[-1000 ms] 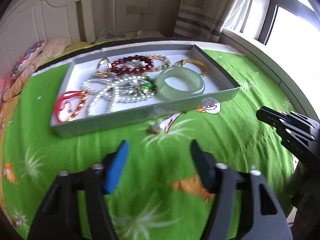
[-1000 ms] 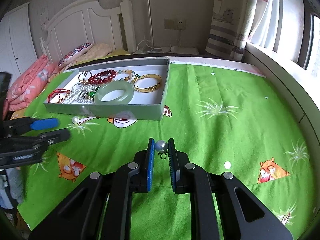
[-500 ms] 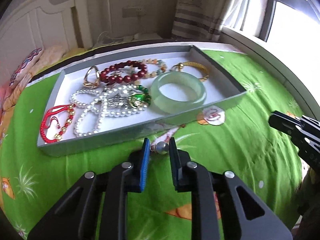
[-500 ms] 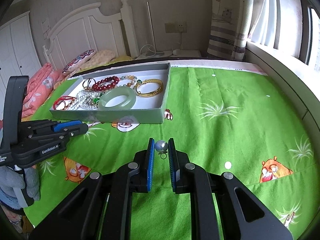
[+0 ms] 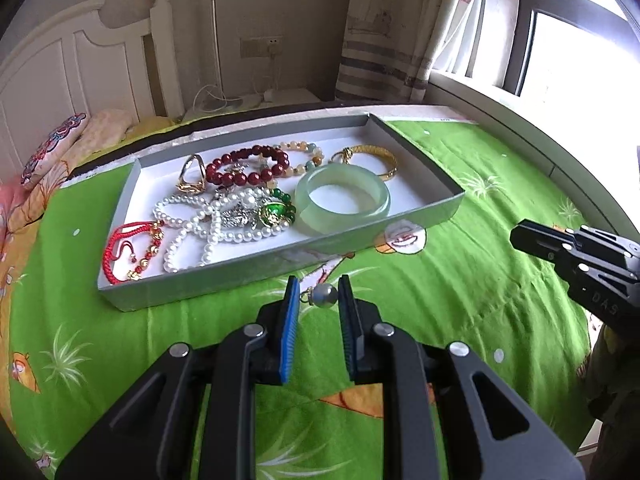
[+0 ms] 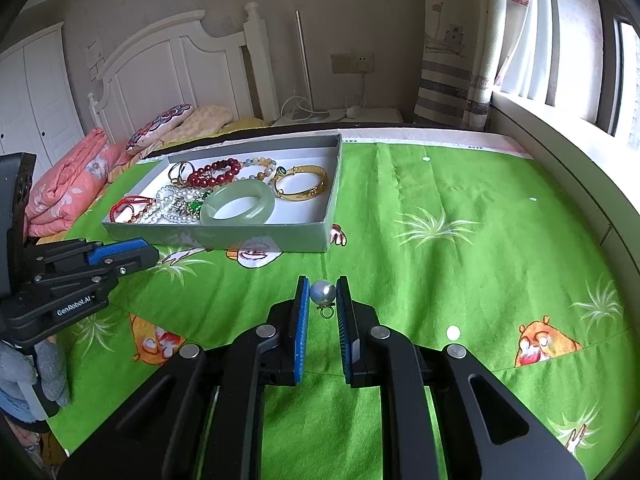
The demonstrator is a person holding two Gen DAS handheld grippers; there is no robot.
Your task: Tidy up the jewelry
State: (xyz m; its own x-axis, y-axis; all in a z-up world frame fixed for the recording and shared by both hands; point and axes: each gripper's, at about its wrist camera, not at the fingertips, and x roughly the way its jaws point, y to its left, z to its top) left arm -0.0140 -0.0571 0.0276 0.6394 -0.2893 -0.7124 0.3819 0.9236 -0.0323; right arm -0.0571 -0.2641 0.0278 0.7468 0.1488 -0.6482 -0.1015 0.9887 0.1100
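Observation:
A silver pearl bead (image 5: pixel 324 295) with a small gold loop sits between the blue pads of my left gripper (image 5: pixel 319 294), which is shut on it just in front of the grey tray (image 5: pixel 240 276). My right gripper (image 6: pixel 322 294) is shut on a second silver pearl bead (image 6: pixel 323 292) above the green cloth, well right of the tray (image 6: pixel 224 236). In the tray lie a jade bangle (image 5: pixel 343 199), a gold bangle (image 5: pixel 372 156), a dark red bead bracelet (image 5: pixel 248 166), pearl strands (image 5: pixel 200 216), a red cord bracelet (image 5: pixel 128 248), a green pendant (image 5: pixel 274 212) and a gold ring (image 5: pixel 191 174).
The tray rests on a green cartoon-print cloth (image 6: pixel 440 260) spread over a bed. Folded pink bedding (image 6: pixel 68 192) and pillows lie left of it, with a white headboard (image 6: pixel 180 76) behind. A window sill (image 6: pixel 560 152) runs along the right. Each gripper shows at the edge of the other's view.
My left gripper moved forward to the pearl bead lying on the cloth before the tray, shut on it and then lifted it a little. The right gripper kept still, holding its bead.

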